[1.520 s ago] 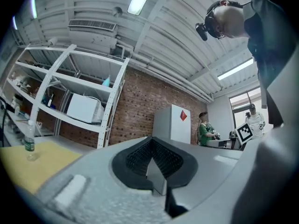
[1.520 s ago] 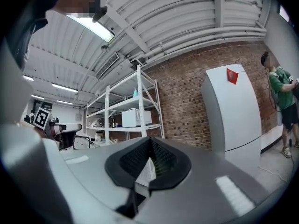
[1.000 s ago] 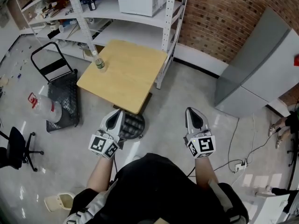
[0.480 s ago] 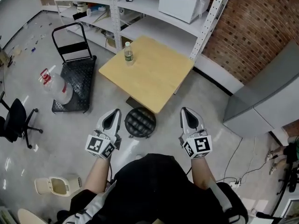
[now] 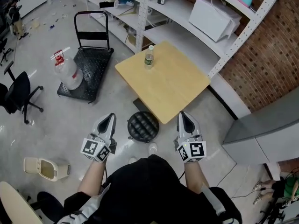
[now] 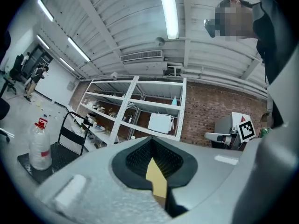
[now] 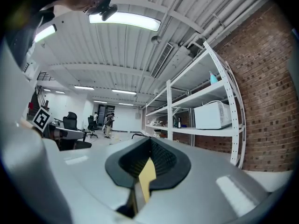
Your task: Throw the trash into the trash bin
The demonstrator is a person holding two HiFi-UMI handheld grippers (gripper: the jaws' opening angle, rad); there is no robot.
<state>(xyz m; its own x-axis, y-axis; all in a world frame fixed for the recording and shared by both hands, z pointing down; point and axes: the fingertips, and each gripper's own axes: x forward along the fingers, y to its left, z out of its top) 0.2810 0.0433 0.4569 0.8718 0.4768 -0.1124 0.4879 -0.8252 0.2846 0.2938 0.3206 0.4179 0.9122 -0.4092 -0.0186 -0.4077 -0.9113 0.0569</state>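
Step in hand, as I judge it: approach to the trash, nothing picked up yet

- Left gripper [image 5: 110, 118]: jaws pressed together, nothing between them; only a sliver of the table top shows through the notch in its own view
- Right gripper [image 5: 183, 117]: jaws also pressed together, empty
- Both grippers are held about level in front of the body, pointing toward the table [image 5: 173, 85]
- Trash: a bottle [image 5: 149, 58], upright near the far-left edge of the table, well apart from both grippers; it seems the only loose item on the table
- Bin [image 5: 30, 165]: on the floor to the person's left and slightly behind, top looks open, well apart from the table
- Stool [image 5: 143, 126] stands on the floor between the grippers, just in front of the table's near corner

To do this well:
- Step round the stool rather than reach over it
- Spread one claw before it nears the bottle, not at contact
- Take the bottle on its body below the cap, jaws level, since it is tall and should tip easily if nudged
- Then turn left to the bin and release directly above its opening
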